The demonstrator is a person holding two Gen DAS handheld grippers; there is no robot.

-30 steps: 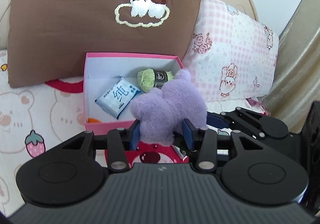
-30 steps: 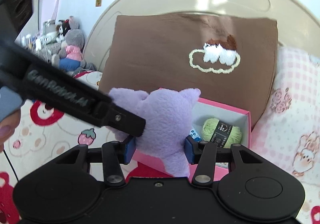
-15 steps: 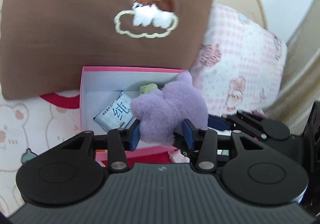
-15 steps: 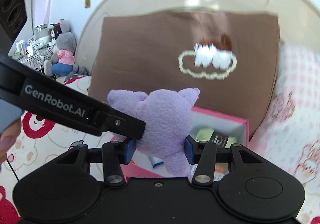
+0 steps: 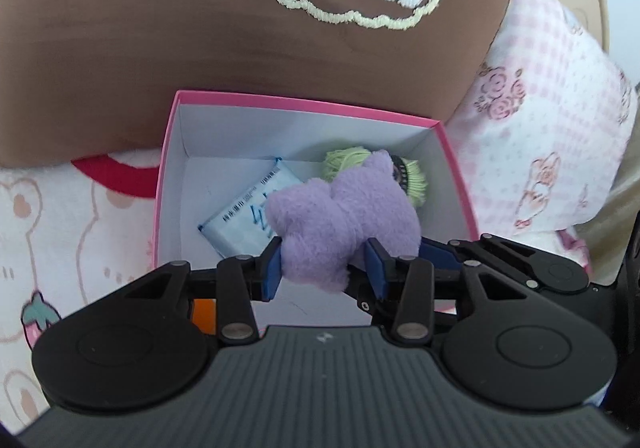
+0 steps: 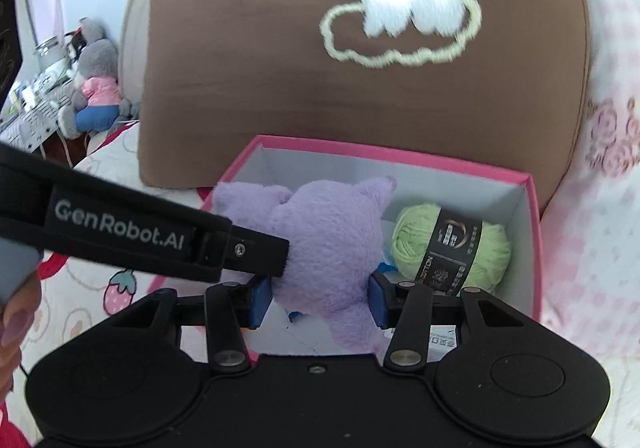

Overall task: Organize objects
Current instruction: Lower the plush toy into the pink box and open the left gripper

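A purple plush toy [image 5: 340, 224] [image 6: 332, 244] hangs over the open pink box [image 5: 304, 107] [image 6: 400, 151], pinched from two sides. My left gripper [image 5: 324, 268] is shut on its lower part. My right gripper [image 6: 316, 300] is shut on it too, its blue pads pressed into the fur. In the right wrist view the left gripper's finger crosses from the left and touches the plush. Inside the box lie a green yarn ball [image 6: 452, 248] [image 5: 344, 161], a blue-white tissue pack [image 5: 244, 219] and something orange [image 5: 202, 314], mostly hidden.
A brown pillow with an embroidered cloud [image 5: 240, 27] [image 6: 360, 59] leans right behind the box. A pink checked pillow [image 5: 552, 151] lies to the right. The bed sheet [image 5: 60, 215] carries bear and strawberry prints. A grey plush doll [image 6: 94, 87] sits far left beside clutter.
Both grippers have carried the purple plush forward and down, from in front of the box to above its inside. The box and brown pillow now look much closer.
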